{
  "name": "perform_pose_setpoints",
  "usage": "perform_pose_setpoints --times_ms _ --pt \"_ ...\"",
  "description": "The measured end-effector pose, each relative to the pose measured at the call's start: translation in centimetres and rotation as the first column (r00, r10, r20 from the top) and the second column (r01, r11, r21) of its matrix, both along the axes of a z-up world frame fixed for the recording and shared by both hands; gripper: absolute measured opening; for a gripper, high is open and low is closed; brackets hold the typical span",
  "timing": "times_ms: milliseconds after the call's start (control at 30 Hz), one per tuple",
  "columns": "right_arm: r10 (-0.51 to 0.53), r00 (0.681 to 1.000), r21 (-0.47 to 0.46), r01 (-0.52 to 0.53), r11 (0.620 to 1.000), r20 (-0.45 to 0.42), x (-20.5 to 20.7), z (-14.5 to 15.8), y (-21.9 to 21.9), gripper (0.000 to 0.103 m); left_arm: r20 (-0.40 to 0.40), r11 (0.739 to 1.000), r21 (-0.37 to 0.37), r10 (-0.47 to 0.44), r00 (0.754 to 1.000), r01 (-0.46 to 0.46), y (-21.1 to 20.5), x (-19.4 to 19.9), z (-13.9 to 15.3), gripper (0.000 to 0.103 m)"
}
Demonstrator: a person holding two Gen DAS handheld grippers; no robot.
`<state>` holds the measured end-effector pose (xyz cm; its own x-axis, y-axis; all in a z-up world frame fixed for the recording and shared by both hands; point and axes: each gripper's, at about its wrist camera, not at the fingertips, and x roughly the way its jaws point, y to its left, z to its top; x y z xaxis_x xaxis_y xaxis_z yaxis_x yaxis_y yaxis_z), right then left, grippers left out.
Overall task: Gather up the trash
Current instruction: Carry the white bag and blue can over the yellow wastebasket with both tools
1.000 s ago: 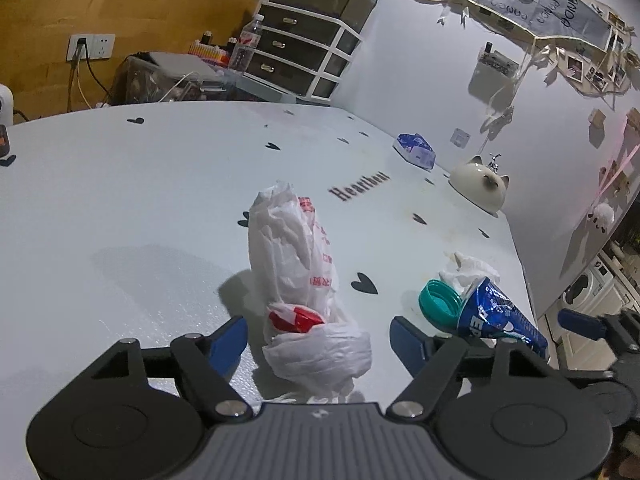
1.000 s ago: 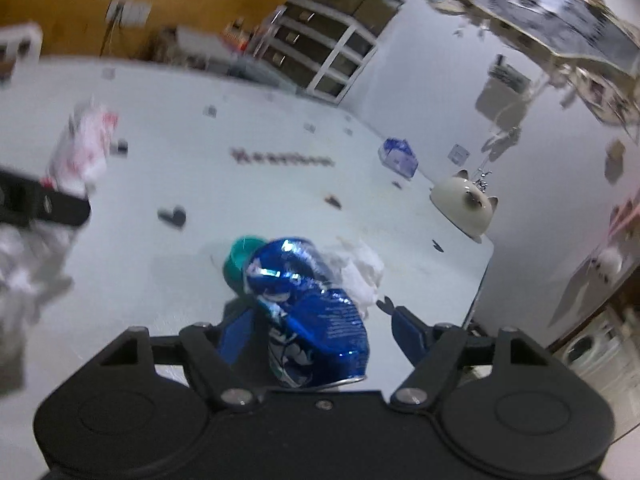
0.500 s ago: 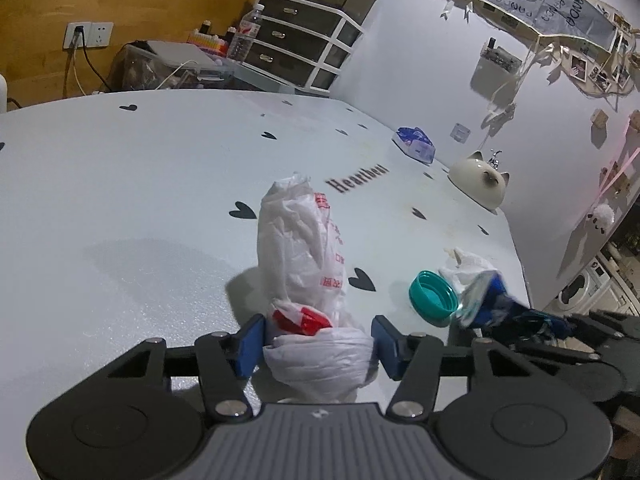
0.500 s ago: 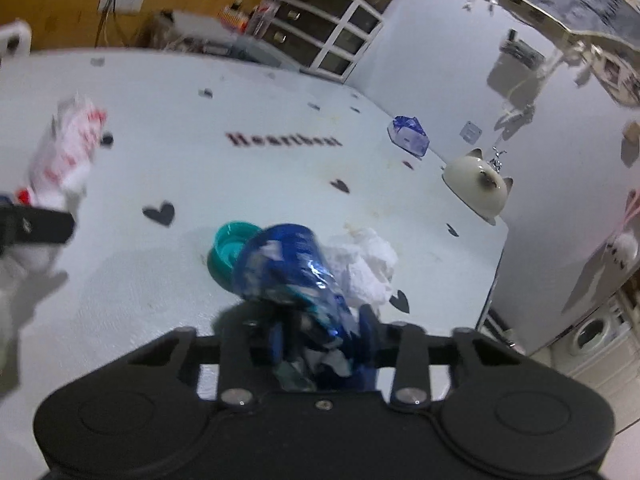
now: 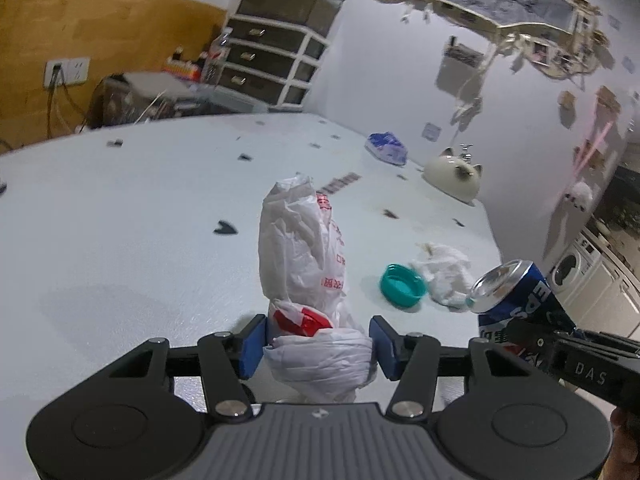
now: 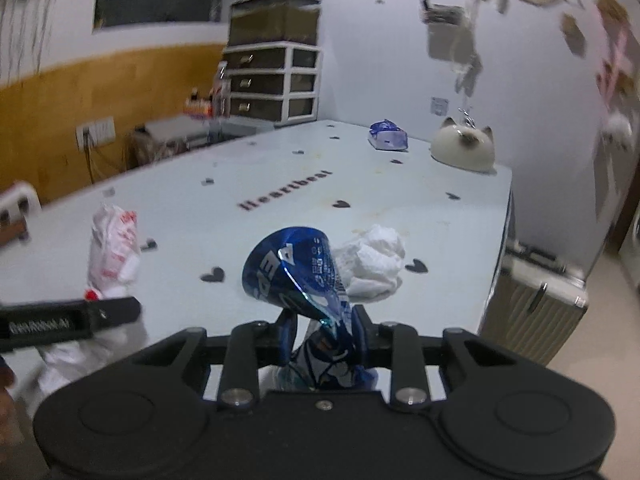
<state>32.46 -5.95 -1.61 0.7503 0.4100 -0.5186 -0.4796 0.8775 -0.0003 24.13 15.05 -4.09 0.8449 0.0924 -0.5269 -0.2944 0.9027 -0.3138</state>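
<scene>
— Left gripper (image 5: 317,346), wide apart a second ago, now pinches our knotted white plastic bag (image 5: 308,280); teal lid (image 5: 402,290) remains on the table (image 5: 120,240).

— Right gripper (image 6: 325,334), jaws closing, crushes our blue soda can (image 6: 298,272), lifted; crumpled tissue (image 6: 374,264) awaits collection.

left gripper (image 5: 316,346): was wide open around the bag (image 5: 304,264), now clamps its knotted end.
right gripper (image 6: 325,332): closing, now crushing the can (image 6: 292,268), which is lifted off the table (image 6: 280,168).
</scene>
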Motion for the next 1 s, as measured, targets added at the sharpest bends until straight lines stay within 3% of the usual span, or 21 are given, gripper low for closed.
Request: perform_pose_setpoints --times_ms 300,667,1000 --pt "-0.111 0.993 0.144 0.114 0.983 -0.024 -4.2 0.6 -4.6 0.029 0.04 0.992 0.097 -0.082 0.996 0.078 -3.9 -2.8 2.5 0.056" --pt "-0.227 0.974 0.177 0.22 0.959 0.021 -9.9 1.1 -11.4 0.028 0.061 0.961 0.172 -0.228 0.972 0.215 -11.2 -5.4 4.0 0.056" --pt "-0.352 0.936 0.198 0.34 0.92 0.029 -13.5 0.6 -19.4 0.028 0.057 0.917 0.187 -0.368 0.928 0.352 -19.3 -6.1 3.1 0.056"
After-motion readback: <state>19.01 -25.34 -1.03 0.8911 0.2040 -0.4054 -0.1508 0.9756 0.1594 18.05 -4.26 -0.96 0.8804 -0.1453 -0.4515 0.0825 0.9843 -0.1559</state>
